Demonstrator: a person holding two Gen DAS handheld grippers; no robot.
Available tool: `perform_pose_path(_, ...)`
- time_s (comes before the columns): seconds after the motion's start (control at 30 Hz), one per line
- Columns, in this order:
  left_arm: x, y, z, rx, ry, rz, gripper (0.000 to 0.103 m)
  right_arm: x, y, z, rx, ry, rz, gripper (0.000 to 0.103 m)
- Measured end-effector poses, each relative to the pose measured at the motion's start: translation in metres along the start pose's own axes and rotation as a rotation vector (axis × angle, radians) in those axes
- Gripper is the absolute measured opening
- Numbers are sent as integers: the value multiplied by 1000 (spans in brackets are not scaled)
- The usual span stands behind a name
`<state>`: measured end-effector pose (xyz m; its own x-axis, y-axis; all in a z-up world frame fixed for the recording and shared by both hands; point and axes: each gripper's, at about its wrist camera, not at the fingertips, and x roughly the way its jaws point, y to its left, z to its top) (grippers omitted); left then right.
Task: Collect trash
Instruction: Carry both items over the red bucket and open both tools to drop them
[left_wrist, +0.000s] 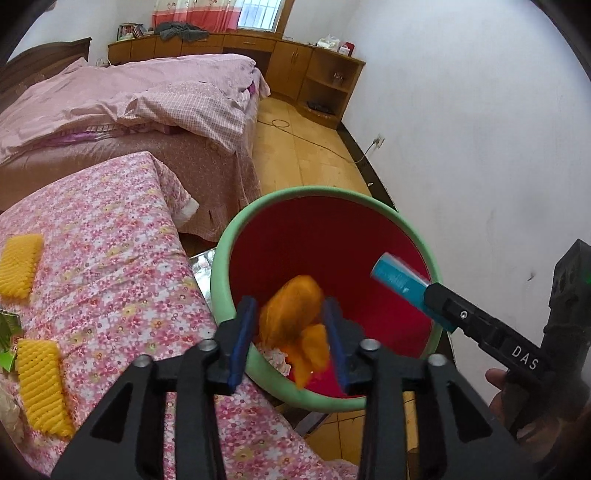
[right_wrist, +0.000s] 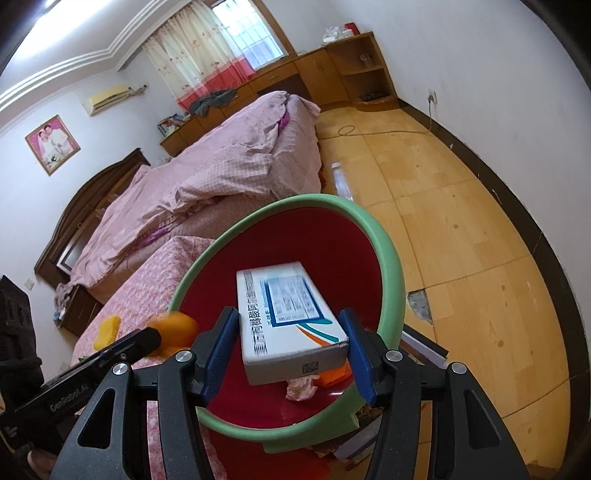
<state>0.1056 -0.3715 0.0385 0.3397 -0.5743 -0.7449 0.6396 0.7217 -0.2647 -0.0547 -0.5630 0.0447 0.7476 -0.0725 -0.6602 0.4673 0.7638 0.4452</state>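
Observation:
A red bin with a green rim (left_wrist: 221, 266) (right_wrist: 388, 258) stands beside the floral-covered table. My left gripper (left_wrist: 290, 306) hangs open over its near edge. A blurred orange peel (left_wrist: 291, 314) (right_wrist: 177, 328) lies loose between the blue pads, over the bin's mouth. My right gripper (right_wrist: 290, 317) (left_wrist: 432, 295) is shut on a white and teal carton (right_wrist: 291, 321) (left_wrist: 397, 278), holding it above the bin's right side. More orange peel (left_wrist: 314, 350) and a crumpled tissue (right_wrist: 301, 387) lie on the bin's bottom.
Two yellow foam nets (left_wrist: 20, 266) (left_wrist: 42, 387) and a green wrapper (left_wrist: 7, 332) lie on the floral cloth (left_wrist: 110, 258). A pink bed (left_wrist: 110, 103) stands behind. A white wall (left_wrist: 480, 147) is at the right. Flat books (right_wrist: 421, 343) lie under the bin. A hand (left_wrist: 498, 384) holds the right gripper.

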Motion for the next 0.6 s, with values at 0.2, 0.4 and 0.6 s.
perform_pose_path(0.2, -11, -2, -3, 2, -28, 4, 50, 3, -1, 1, 15, 9, 8, 59)
perform_pose_path(0.4, -26, 7, -6, -25, -45, 18, 50, -9, 5, -2, 6, -20, 21, 59)
perform_pose_path(0.6, -49, 22, -16, -58, -67, 37, 50, -21, 14, -11, 4, -44, 35, 59)
